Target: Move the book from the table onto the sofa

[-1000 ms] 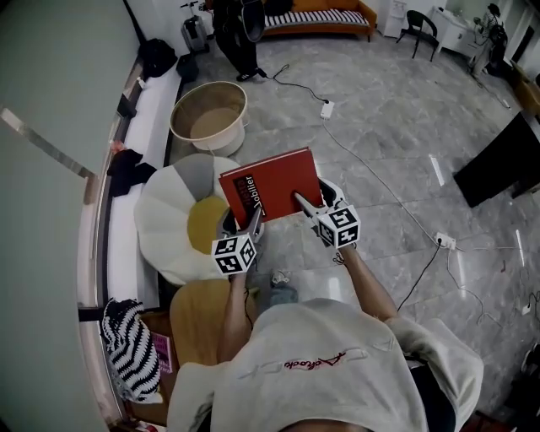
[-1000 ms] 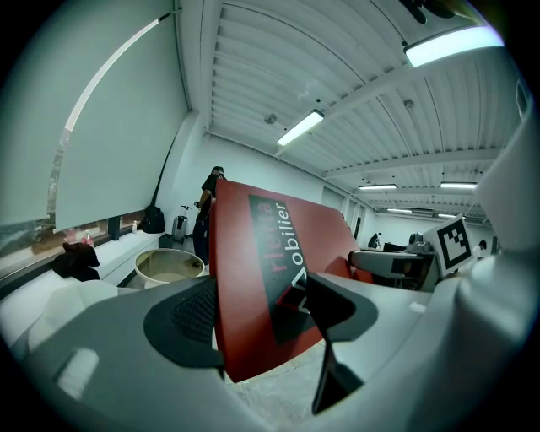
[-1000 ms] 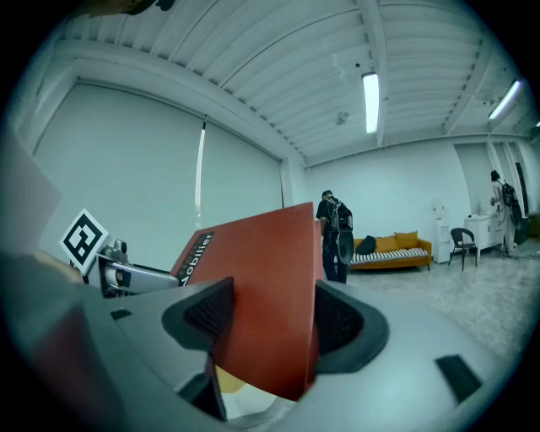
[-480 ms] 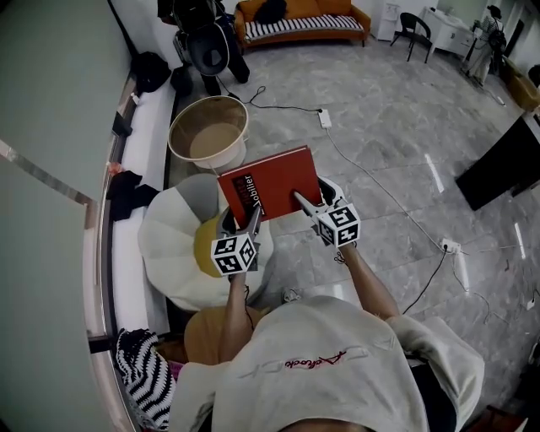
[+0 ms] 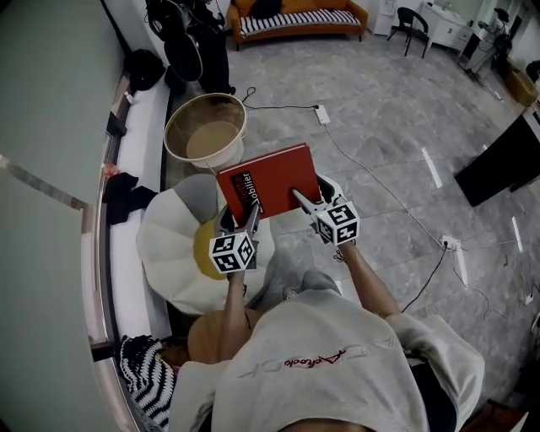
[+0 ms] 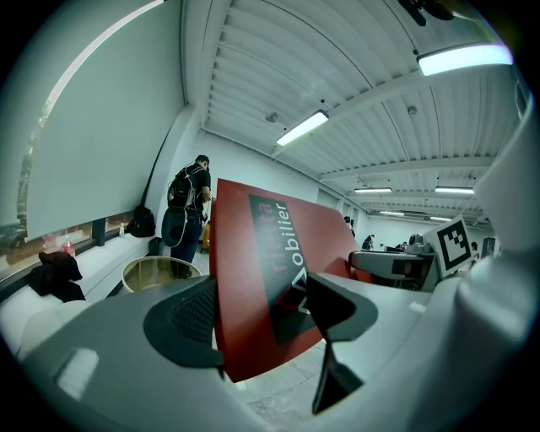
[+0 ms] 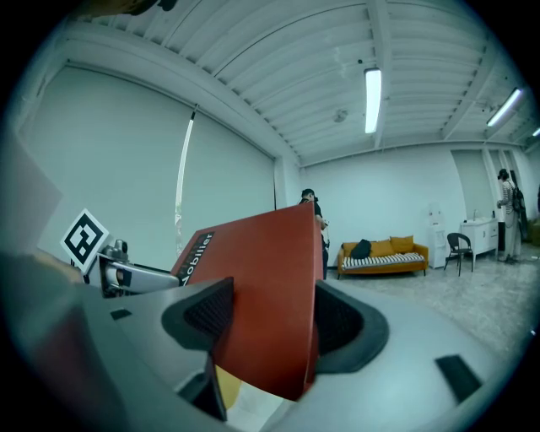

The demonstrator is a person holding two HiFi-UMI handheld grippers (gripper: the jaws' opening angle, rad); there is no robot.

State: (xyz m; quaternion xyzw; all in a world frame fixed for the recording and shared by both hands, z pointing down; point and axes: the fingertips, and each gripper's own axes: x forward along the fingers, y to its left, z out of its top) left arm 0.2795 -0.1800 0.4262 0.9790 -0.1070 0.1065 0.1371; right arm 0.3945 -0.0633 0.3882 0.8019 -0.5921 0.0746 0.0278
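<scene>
A red book with a black spine strip is held in the air, flat, over the floor. My left gripper is shut on its near left corner and my right gripper is shut on its near right edge. In the left gripper view the book stands between the two pads. The right gripper view shows the book clamped the same way. An orange sofa with a striped cushion stands far ahead against the back wall, also seen as the sofa in the right gripper view.
A white and yellow round pouf lies below the left gripper, a beige tub beyond it. A person with a backpack stands near the sofa. A white bench runs along the left wall. Cables and a power strip cross the floor.
The view has advanced toward the sofa; the tub and pouf have slid nearer. The person at the back has shifted left. Both grippers keep the same hold on the book.
</scene>
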